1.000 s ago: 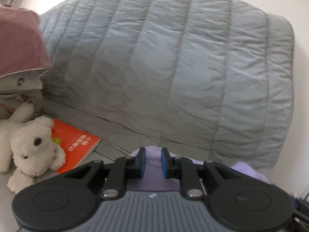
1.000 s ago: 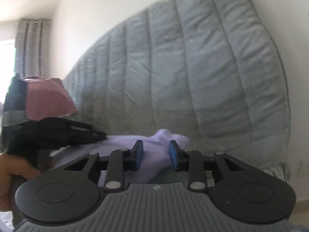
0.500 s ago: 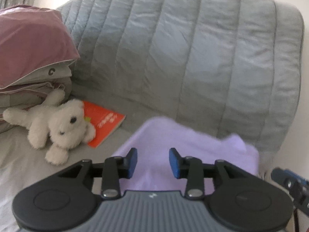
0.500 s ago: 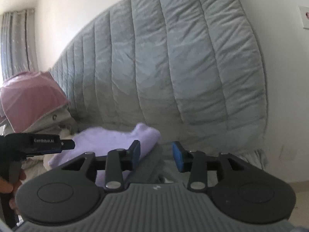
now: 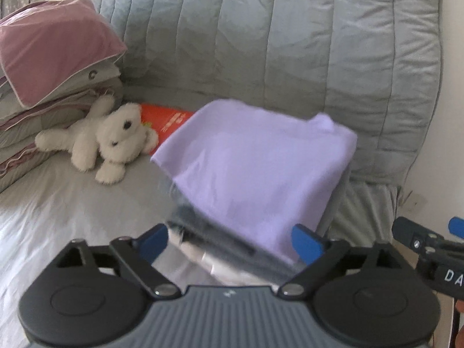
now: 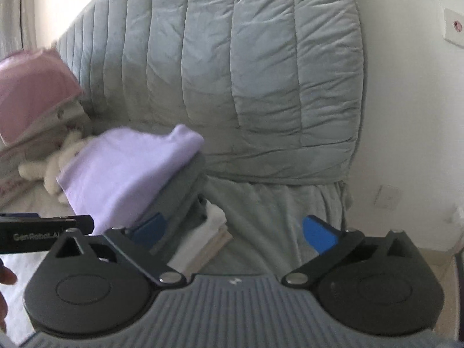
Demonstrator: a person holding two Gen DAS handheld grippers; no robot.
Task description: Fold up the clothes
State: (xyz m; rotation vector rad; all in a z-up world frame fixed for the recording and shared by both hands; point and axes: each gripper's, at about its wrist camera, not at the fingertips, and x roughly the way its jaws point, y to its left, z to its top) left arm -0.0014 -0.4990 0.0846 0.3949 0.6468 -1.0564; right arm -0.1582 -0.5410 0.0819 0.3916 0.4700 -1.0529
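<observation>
Left wrist view. My left gripper has its jaws opening, spread wide, with nothing pinched; the blue pads stand clear of the cloth, though the stack's near edge lies in the gap between them. The lilac garment, folded, lies on top of a stack of folded clothes at the centre of the frame, on the bed. Under it I see a grey layer and paler layers, blurred. At 9 o'clock from the garment lies a white plush bear; an orange booklet shows between bear and garment, partly covered by both. At 10 o'clock, pillows are piled, the top one mauve. A grey quilted headboard fills 12 o'clock. My right gripper's tip enters at 3 o'clock.

Right wrist view. My right gripper has its jaws opening, likewise released, gripping nothing; its left pad is just beside the stack's right edge, and whether they touch I cannot tell. The garment sits at 10 o'clock from the gripper, atop grey and white folded layers. The bear is half hidden behind the garment. My left gripper's body crosses at 9 o'clock, with part of a hand below it. A wall plate is at 2 o'clock.
</observation>
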